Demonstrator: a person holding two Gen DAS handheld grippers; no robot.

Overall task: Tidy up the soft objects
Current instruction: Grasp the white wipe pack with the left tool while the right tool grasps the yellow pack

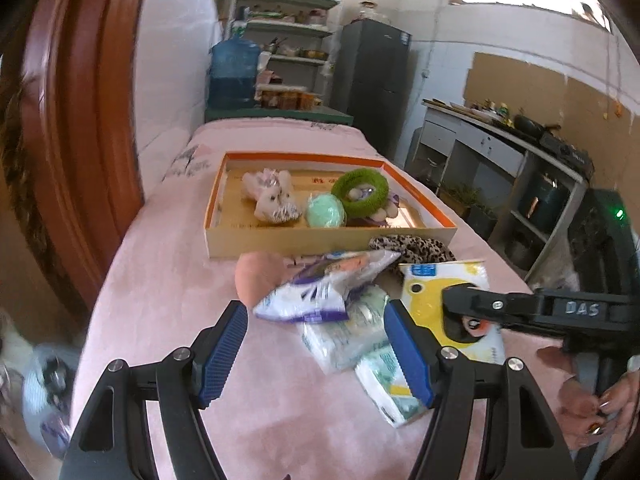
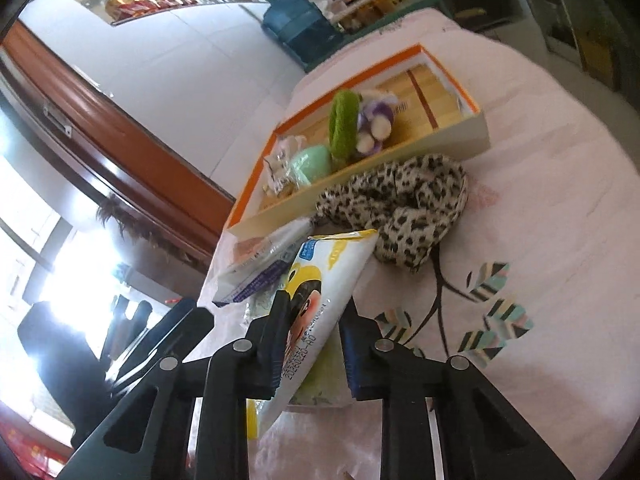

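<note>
An orange-rimmed cardboard box (image 1: 216,196) (image 2: 476,136) sits on the pink table and holds a pink plush (image 1: 272,196), a mint ball (image 1: 325,210) (image 2: 310,162) and a green ring (image 1: 360,192) (image 2: 343,122). In front of it lie tissue packs: a purple-white pack (image 1: 316,288) (image 2: 256,268), greenish packs (image 1: 344,332), and a yellow pack (image 1: 448,280) (image 2: 320,296). A leopard-print cloth (image 1: 412,246) (image 2: 404,204) and a peach ball (image 1: 258,276) lie beside them. My left gripper (image 1: 316,332) is open above the packs. My right gripper (image 2: 316,320) (image 1: 460,304) is shut on the yellow pack.
The pink cloth-covered table (image 1: 168,320) (image 2: 560,208) stands against a wall with a wooden door frame (image 1: 80,120) at the left. Shelves, a blue water jug (image 1: 234,72) and a dark fridge (image 1: 372,80) stand behind. A counter (image 1: 500,148) runs along the right.
</note>
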